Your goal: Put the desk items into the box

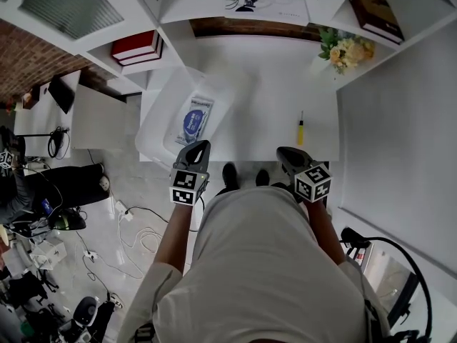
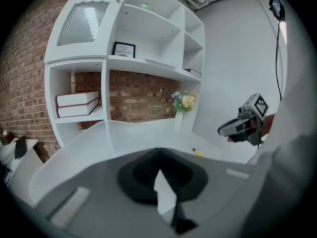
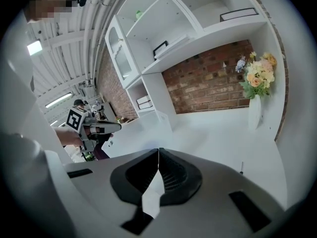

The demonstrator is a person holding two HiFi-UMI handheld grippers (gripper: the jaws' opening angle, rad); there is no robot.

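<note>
One clear plastic box (image 1: 157, 123), rounded corners, sits at the left of the white desk (image 1: 275, 95); one flat blue-and-white packet (image 1: 194, 118) lies inside it; one slim yellow-handled tool (image 1: 300, 128) lies on the bare desk to the right, well apart from the box; one vase of flowers (image 1: 346, 48) stands at the back; two grippers, left gripper (image 1: 200, 147) at the box's near edge, right gripper (image 1: 285, 152) near the tool, both with jaws closed, nothing between them.

Head view looks steeply down on the desk (image 1: 285, 95); both gripper views face its shelves (image 2: 143, 63).
</note>
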